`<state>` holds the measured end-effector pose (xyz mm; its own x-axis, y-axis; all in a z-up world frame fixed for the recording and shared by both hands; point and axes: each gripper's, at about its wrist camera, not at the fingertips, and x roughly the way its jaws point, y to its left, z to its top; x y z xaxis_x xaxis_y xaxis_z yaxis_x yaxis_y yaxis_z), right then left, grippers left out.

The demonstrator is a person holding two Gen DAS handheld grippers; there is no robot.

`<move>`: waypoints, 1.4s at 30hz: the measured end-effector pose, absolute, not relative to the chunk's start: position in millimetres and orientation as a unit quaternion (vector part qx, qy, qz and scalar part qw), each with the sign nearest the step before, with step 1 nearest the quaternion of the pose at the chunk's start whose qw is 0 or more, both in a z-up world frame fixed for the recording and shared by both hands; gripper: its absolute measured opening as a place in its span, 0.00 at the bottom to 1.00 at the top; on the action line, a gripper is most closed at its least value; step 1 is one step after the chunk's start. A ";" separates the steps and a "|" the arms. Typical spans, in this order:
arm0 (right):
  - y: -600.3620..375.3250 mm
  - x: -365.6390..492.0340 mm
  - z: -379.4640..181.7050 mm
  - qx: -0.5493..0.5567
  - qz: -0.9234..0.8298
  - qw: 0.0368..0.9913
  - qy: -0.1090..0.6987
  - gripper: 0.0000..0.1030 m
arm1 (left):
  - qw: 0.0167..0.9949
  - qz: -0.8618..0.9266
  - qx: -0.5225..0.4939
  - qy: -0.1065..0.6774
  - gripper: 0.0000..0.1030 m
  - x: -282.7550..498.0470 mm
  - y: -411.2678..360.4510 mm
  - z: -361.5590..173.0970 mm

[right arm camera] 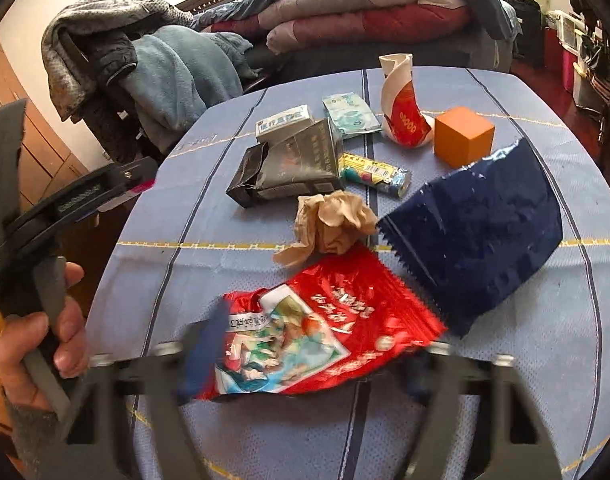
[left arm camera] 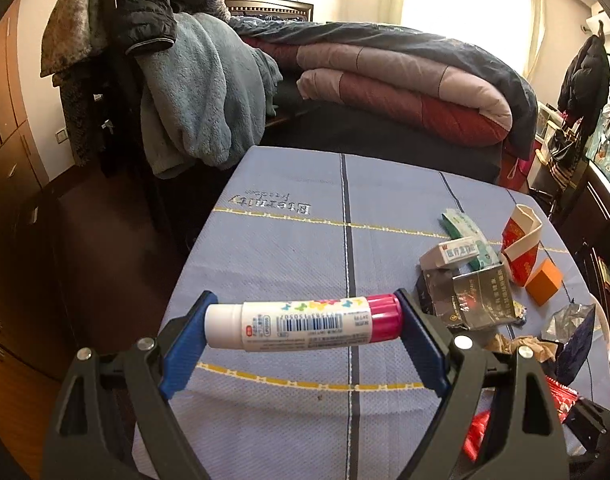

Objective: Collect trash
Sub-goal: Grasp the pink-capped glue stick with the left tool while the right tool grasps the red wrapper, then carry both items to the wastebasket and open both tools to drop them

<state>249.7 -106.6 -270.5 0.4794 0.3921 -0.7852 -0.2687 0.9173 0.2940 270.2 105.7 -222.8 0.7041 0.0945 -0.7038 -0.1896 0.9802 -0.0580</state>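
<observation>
A white glue stick with a pink cap is clamped end to end by my left gripper, above the blue tablecloth. In the right wrist view a hand holds that left gripper off the table's left edge. My right gripper is blurred; its blue pads bear on both sides of a red snack wrapper, which bunches up between them. Further back lie a dark blue foil wrapper, a crumpled tan tissue, a dark cigarette box, a small white box and a colourful tube.
An orange cube, a torn red and white carton and a green packet sit at the table's far side. A chair piled with clothes stands beyond the table on the left, a bed with folded quilts behind.
</observation>
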 end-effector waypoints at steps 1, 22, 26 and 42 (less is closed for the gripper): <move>-106.1 249.6 -269.9 0.061 0.193 0.858 0.472 0.43 | 0.921 0.078 -0.064 0.376 0.85 269.6 106.2 -222.1; -160.3 206.0 -220.9 0.053 0.203 0.887 0.411 0.14 | 0.941 0.039 -0.062 0.330 0.85 232.9 57.9 -173.4; -175.0 196.1 -211.5 0.060 0.213 0.890 0.399 0.14 | 0.947 0.022 -0.050 0.316 0.85 225.0 35.8 -158.8; -251.7 169.5 -193.5 0.083 0.162 0.915 0.360 0.14 | 0.955 -0.059 -0.018 0.289 0.85 216.4 -49.0 -132.8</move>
